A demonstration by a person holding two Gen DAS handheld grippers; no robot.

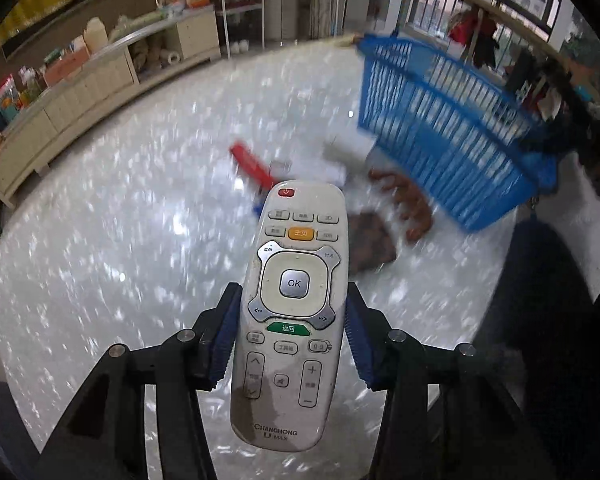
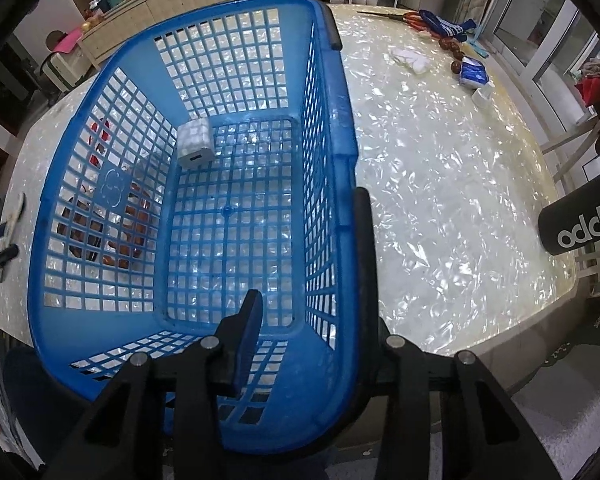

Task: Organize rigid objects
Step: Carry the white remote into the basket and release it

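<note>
Currently, findings as follows:

Left gripper: clenched on remote, blue pads pinching its sides approx mid-length; held off the table, judged ready for transfer.

Remote axis: long axis runs along the fingers; power-button end points away twd 12 o'clock, brand end twd camera at 6; button face up.

Right gripper: closed on basket rim, one finger inside the wall, one outside; judged to steady or tilt it for loading.

Basket contents: one small white charger block at floor's far-left corner, approx 11 o'clock.

Basket re remote: at 2 o'clock in left wrist view, well apart, blurred.

Loose items: red-handled tool and brown objs beyond remote, blurred; type not confirmed.
</note>
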